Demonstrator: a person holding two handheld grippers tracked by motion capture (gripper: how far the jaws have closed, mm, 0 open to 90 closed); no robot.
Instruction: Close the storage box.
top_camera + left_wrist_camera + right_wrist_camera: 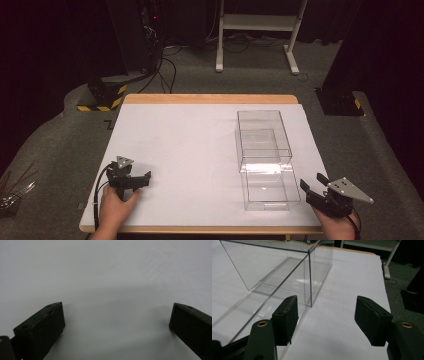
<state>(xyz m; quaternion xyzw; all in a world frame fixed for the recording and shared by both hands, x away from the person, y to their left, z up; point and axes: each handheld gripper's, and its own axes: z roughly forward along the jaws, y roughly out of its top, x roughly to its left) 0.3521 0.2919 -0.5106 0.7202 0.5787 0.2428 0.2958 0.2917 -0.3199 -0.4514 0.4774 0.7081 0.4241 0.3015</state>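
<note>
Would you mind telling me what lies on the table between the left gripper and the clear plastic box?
Nothing: in the high view, the stretch of white table between the left gripper and the clear plastic box is bare.

The clear box [264, 159] stands on the right half of the surface [175, 145], just beside the right tongs [314, 184]. Ahead of the left tongs [141, 179] the surface lies bare.
</note>
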